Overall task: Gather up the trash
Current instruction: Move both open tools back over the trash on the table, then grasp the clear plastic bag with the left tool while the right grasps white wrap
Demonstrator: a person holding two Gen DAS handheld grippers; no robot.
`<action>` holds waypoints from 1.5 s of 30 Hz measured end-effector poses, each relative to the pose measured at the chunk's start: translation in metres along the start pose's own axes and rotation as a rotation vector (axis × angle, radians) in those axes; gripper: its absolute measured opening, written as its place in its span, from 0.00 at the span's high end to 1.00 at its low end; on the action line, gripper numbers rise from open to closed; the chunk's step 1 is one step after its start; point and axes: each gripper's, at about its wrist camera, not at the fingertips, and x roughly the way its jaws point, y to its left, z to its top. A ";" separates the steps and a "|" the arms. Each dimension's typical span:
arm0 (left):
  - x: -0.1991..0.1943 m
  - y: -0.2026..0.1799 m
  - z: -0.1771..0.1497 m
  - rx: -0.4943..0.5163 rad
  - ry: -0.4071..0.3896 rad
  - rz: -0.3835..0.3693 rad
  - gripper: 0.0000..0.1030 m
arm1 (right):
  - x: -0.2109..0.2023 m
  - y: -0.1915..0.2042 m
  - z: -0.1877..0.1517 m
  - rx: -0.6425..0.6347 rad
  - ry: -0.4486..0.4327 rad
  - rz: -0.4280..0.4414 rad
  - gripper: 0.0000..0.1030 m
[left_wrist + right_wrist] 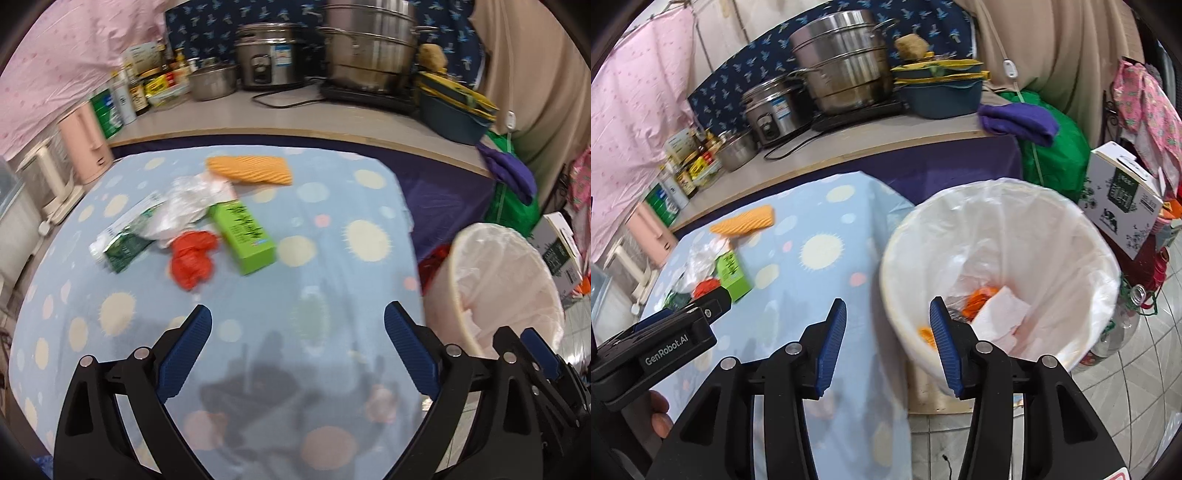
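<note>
On the blue dotted tablecloth lie a green carton, a crumpled red wrapper, clear crumpled plastic, a green-and-white packet and an orange ribbed pack. My left gripper is open and empty, above the cloth, nearer than the trash. The cream bin with a white liner stands right of the table; white paper and orange scraps lie inside. My right gripper is open and empty over the bin's left rim. The carton and orange pack also show there.
A counter behind holds steel pots, a rice cooker, bottles and jars and a blue basin. A pink kettle stands left. A green bag, a printed box and an empty bottle stand by the bin.
</note>
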 end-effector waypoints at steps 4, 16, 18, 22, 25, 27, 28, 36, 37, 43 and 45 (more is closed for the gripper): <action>0.005 0.036 -0.002 -0.048 0.012 0.032 0.12 | 0.010 0.030 -0.007 -0.046 0.027 0.026 0.55; 0.027 0.130 -0.009 -0.172 0.058 0.112 0.12 | 0.045 0.112 -0.017 -0.164 0.096 0.087 0.55; 0.031 0.141 -0.009 -0.187 0.062 0.118 0.12 | 0.052 0.123 -0.016 -0.182 0.102 0.092 0.55; 0.039 0.160 -0.007 -0.213 0.069 0.129 0.12 | 0.065 0.146 -0.011 -0.211 0.109 0.104 0.55; 0.046 0.172 -0.003 -0.231 0.070 0.132 0.12 | 0.076 0.163 -0.005 -0.231 0.110 0.112 0.54; 0.051 0.177 0.003 -0.233 0.069 0.131 0.12 | 0.082 0.172 -0.001 -0.241 0.109 0.115 0.54; 0.055 0.179 0.007 -0.232 0.068 0.130 0.12 | 0.086 0.176 0.001 -0.243 0.111 0.119 0.54; 0.082 0.183 0.038 -0.240 0.070 0.073 0.12 | 0.112 0.195 0.014 -0.254 0.117 0.124 0.54; 0.086 0.183 0.041 -0.248 0.074 0.059 0.12 | 0.115 0.196 0.017 -0.254 0.116 0.124 0.54; 0.113 0.176 0.053 -0.273 0.109 0.002 0.12 | 0.126 0.193 0.032 -0.235 0.104 0.114 0.54; 0.120 0.173 0.056 -0.281 0.113 -0.012 0.13 | 0.130 0.192 0.036 -0.231 0.102 0.110 0.54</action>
